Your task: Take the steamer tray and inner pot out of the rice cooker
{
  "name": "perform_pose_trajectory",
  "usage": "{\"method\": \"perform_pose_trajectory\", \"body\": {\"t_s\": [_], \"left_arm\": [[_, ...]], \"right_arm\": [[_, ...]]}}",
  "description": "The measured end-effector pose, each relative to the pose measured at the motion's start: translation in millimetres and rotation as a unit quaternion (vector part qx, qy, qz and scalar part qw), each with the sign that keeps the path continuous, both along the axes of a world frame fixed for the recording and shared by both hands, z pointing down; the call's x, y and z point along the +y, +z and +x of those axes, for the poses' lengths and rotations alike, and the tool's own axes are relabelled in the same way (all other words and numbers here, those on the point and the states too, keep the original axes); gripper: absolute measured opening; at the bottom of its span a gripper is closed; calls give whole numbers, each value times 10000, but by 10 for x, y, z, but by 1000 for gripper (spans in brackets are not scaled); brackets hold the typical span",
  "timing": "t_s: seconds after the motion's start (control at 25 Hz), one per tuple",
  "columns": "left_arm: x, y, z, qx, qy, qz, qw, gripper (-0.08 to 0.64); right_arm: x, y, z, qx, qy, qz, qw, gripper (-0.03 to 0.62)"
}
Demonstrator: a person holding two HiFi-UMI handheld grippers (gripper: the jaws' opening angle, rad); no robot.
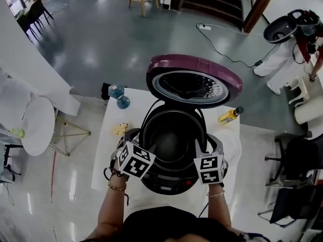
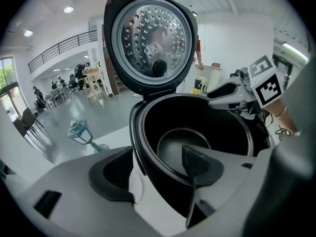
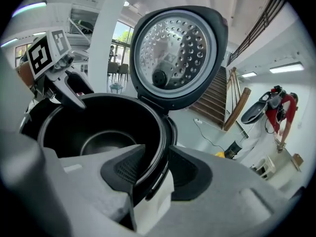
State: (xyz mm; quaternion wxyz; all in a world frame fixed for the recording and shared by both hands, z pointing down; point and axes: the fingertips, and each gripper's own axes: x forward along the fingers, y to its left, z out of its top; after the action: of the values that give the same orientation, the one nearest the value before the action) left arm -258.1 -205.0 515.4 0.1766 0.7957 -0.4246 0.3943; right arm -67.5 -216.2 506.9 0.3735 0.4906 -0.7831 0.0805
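The rice cooker (image 1: 170,181) stands open on the table, its purple lid (image 1: 194,67) tipped back. The black inner pot (image 1: 171,141) sits in it; only its dark bottom (image 2: 182,144) shows inside, and I see no steamer tray. My left gripper (image 1: 133,136) (image 2: 158,152) straddles the pot's left rim, one pad (image 2: 116,179) outside and one inside, with a gap on each side: open. My right gripper (image 1: 207,141) (image 3: 157,149) straddles the right rim (image 3: 165,132) more narrowly, the pads standing close on both sides of it.
On the white table (image 1: 113,155) lie a blue lantern-shaped ornament (image 1: 119,96), a small yellow thing (image 1: 119,129) and a yellow bottle (image 1: 230,116). A round white table (image 1: 35,125) stands left. A cable (image 1: 227,49) crosses the floor behind.
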Motion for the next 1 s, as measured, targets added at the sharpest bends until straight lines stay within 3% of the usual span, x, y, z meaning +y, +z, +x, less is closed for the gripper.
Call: {"method": "perform_pose_trajectory", "body": {"t_s": [0.2, 0.52, 0.84, 1.0], "left_arm": [[-80, 68, 27, -443, 220, -10, 9988, 295], [-205, 154, -23, -935, 2, -134, 9955, 241], [-252, 140, -79, -1005, -265, 44, 9946, 193], [-258, 119, -84, -917, -387, 30, 9950, 160]], "right_arm": [[-94, 55, -27, 443, -155, -190, 9987, 129], [-155, 114, -47, 1183, -274, -58, 9926, 130], [-189, 116, -83, 1247, -341, 59, 9916, 122], [-184, 33, -69, 829, -104, 156, 9964, 103]]}}
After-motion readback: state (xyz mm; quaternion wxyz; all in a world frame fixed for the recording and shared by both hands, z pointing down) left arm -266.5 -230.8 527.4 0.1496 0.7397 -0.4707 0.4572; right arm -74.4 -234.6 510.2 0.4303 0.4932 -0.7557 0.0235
